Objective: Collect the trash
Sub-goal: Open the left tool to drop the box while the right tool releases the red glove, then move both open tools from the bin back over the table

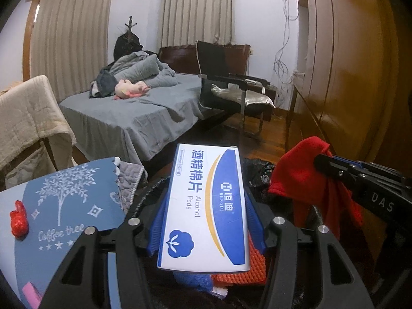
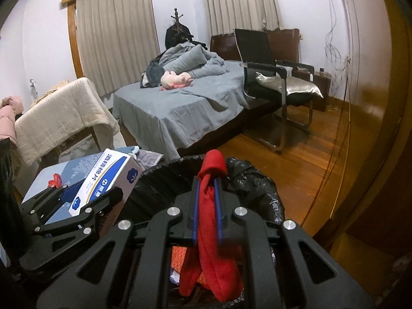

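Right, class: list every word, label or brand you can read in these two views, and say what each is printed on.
"酒精棉片", "Alcohol Pads", "恒迪": white-and-blue box gripped in the left claw.
"Coffee tree": blue mat.
"DAS": right claw's body.
Small print on the box's edge and under the logo: unreadable.

Left wrist view: camera sits just behind the left tool (image 1: 206,216), looks forward and somewhat downward along its fingers, very near the alcohol-pad box (image 1: 206,206) that fills the lower centre. Right wrist view: camera just behind the right tool (image 2: 207,206), same forward-down heading, very near the red cloth (image 2: 211,221). Both face the far room: grey bed (image 1: 128,121), curtained windows, black chair (image 1: 231,87), wooden floor. Shared near field: the black-lined bin (image 2: 159,180) below both. Each view catches the other tool: right one at the left view's right edge, left one at the right view's lower left.
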The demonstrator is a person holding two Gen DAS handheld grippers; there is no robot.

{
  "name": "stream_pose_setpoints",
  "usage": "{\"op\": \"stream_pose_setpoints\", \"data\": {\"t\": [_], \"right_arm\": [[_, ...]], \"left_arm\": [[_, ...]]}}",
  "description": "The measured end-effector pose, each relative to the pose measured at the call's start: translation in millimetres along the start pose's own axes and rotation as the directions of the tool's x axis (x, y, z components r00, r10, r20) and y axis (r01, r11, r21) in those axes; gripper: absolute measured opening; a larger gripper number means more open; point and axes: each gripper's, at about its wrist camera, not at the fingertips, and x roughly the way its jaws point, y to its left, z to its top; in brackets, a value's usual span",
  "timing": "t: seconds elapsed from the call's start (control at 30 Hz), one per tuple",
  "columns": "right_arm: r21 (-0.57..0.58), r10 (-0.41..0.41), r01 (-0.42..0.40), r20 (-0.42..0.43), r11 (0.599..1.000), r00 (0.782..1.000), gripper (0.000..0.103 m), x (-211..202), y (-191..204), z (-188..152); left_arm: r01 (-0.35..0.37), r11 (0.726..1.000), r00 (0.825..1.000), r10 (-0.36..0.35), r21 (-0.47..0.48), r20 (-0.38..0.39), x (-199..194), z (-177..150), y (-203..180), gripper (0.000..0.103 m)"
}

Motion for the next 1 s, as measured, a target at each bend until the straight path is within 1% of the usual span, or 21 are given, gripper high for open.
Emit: {"op": "stream_pose_setpoints", "data": {"t": [0.13,0.17,0.2,0.27,0.3,0.33,0.47,0.5,0.53,0.57,0.6,0.73,0.83,1.0], "right_arm": [[-0.003,-0.010,0.009,-0.018,1.000,1.000,0.011,9.6,-1.4,-2.3],[-0.007,-0.013,0.013,-0.021,1.000,1.000,0.014,11.6,-1.5,-2.6],[-0.010,-0.023,0.023,-0.022,1.000,0.999,0.015,13.2,-1.7,-2.9],[-0.014,-0.030,0.030,-0.027,0.999,0.999,0.021,14.7,-2.7,-3.6],[-0.016,-0.035,0.034,-0.026,0.999,0.999,0.030,14.8,-3.3,-4.3],[-0.018,-0.043,0.043,-0.021,0.999,0.999,0.033,14.6,-3.8,-4.8],[-0.017,-0.061,0.061,-0.007,0.998,0.998,0.058,12.3,-4.9,-5.4],[-0.017,-0.064,0.064,-0.001,0.998,0.998,0.071,11.0,-4.6,-5.6],[-0.018,-0.071,0.072,0.012,0.997,0.997,0.078,8.3,-2.6,-5.8],[-0.018,-0.075,0.075,0.021,0.997,0.997,0.090,6.5,-1.1,-5.9],[-0.018,-0.076,0.077,0.031,0.997,0.997,0.094,4.8,-0.3,-5.7],[-0.023,-0.041,0.042,0.043,0.999,0.998,0.096,1.3,13.3,-5.7],[-0.041,-0.012,0.014,0.045,0.999,0.999,0.096,-1.0,27.3,-6.4],[-0.063,0.039,-0.036,0.042,0.997,0.998,0.096,-1.8,53.6,-9.2]], "left_arm": [[0.021,1.000,0.999,-0.021,0.000,-0.025,12.2,-2.1,-2.9,0.055],[0.028,1.000,0.999,-0.028,0.000,-0.036,15.1,-2.0,-4.0,0.055],[0.029,1.000,0.998,-0.029,0.000,-0.046,17.7,-2.4,-4.0,0.056],[0.026,1.000,0.998,-0.026,-0.002,-0.061,19.8,-4.5,-1.9,0.063],[0.022,1.000,0.998,-0.022,-0.006,-0.062,19.4,-5.4,0.3,0.067],[0.017,1.000,0.998,-0.017,-0.009,-0.061,18.7,-6.5,2.1,0.070],[-0.010,0.999,0.998,0.008,-0.030,-0.067,12.6,-10.3,14.8,0.075],[-0.019,0.999,0.998,0.016,-0.033,-0.066,11.3,-10.6,17.3,0.077],[-0.032,0.999,0.997,0.030,-0.039,-0.066,8.7,-10.6,21.4,0.079],[-0.048,0.998,0.997,0.045,-0.048,-0.062,4.2,-11.4,26.6,0.080],[-0.056,0.997,0.997,0.053,-0.056,-0.059,1.1,-11.2,30.3,0.082],[-0.113,0.990,0.993,0.110,-0.079,-0.041,-17.3,-13.8,47.7,0.087],[-0.150,0.984,0.989,0.147,-0.100,-0.032,-31.5,-17.6,61.8,0.088],[-0.226,0.969,0.974,0.225,-0.104,-0.017,-53.0,-25.2,81.2,0.088]]}}
